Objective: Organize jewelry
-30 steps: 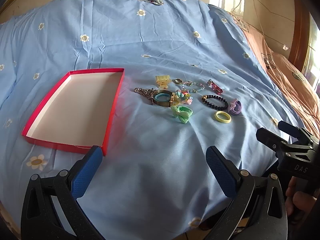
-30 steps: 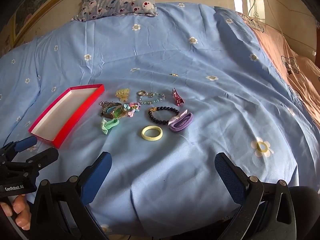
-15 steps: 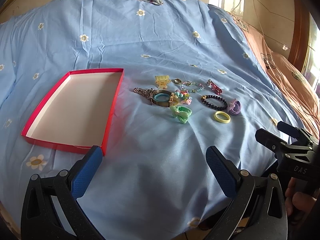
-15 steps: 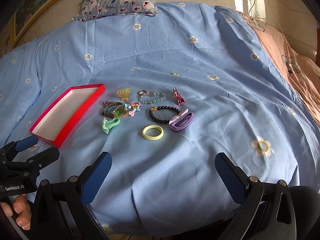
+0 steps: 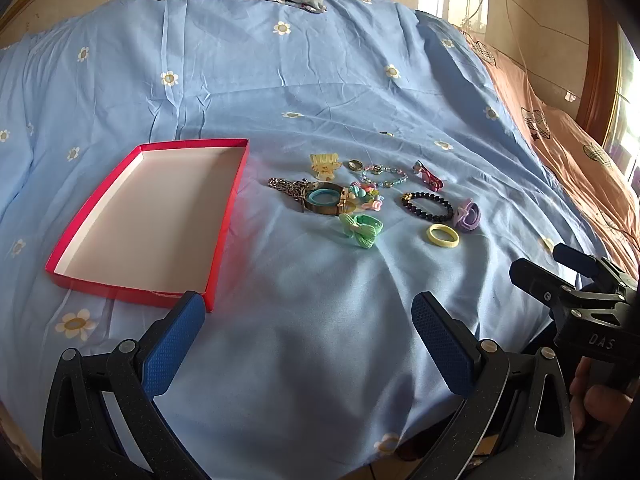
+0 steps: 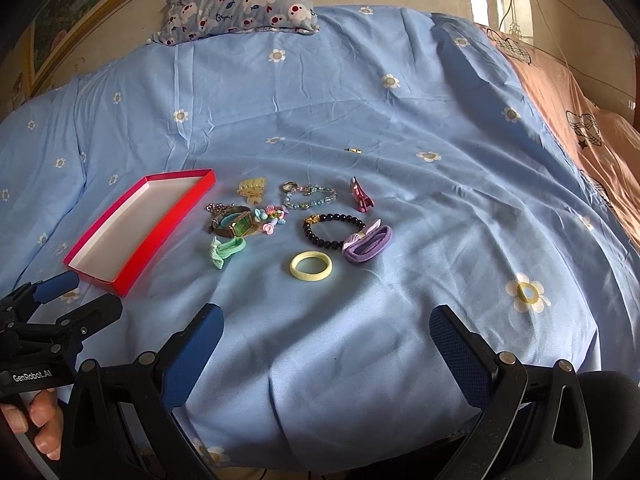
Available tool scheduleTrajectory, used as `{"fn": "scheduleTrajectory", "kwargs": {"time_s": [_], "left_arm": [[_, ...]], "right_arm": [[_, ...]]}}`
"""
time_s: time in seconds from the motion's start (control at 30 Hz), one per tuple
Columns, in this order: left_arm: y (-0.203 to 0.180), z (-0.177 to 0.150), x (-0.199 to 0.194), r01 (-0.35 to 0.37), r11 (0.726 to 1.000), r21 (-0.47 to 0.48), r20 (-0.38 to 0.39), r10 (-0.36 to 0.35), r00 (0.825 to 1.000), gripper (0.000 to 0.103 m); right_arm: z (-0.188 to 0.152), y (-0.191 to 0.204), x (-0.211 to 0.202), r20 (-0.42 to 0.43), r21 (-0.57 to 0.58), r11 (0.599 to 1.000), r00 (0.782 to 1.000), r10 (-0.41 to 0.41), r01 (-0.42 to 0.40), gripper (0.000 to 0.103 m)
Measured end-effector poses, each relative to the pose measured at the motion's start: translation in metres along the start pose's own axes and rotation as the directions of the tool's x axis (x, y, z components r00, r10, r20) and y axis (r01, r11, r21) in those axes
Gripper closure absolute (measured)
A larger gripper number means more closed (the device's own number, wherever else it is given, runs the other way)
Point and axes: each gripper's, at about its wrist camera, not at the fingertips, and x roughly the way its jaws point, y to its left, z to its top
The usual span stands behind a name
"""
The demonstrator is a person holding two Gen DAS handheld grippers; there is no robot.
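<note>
Both tongs, left [image 5: 308,340] and right [image 6: 326,344], gape wide, empty, over bed's near edge. Jewelry cluster [image 6: 296,220] mid-bed, beside empty red tray [image 5: 224,216]. Risks: pieces touch and overlap, so grabbing two likely; soft sheet [image 6: 360,100] may bunch between pads.

Bare blue bedsheet [image 6: 340,340] open ahead of both hand-held grippers, red tray [image 5: 132,216] empty at left, jewelry cluster crowded just beside it, yellow hair tie [image 6: 311,266] nearest, uncrowded.
</note>
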Motion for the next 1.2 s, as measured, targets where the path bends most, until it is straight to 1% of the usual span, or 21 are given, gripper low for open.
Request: {"fn": "scheduleTrajectory", "kwargs": {"time_s": [0.6,0.8,1.2], "left_arm": [[-0.001,-0.002,-0.001,0.003,1.0,0.002,-0.004,-0.003,1.0,0.0],[-0.002,-0.004,0.005,0.008,1.0,0.004,-0.024,-0.008,1.0,0.0],[0.0,0.008,0.021,0.034,0.999,0.002,-0.056,-0.034,0.998,0.0]], "right_arm": [[0.001,-0.001,0.0,0.0,0.004,1.0,1.0,0.025,-0.025,0.0],[0.001,-0.004,0.002,-0.004,0.011,0.999,0.999,0.032,-0.032,0.0],[0.004,-0.016,0.014,-0.029,0.051,0.998,0.999,0.044,-0.043,0.0]]}}
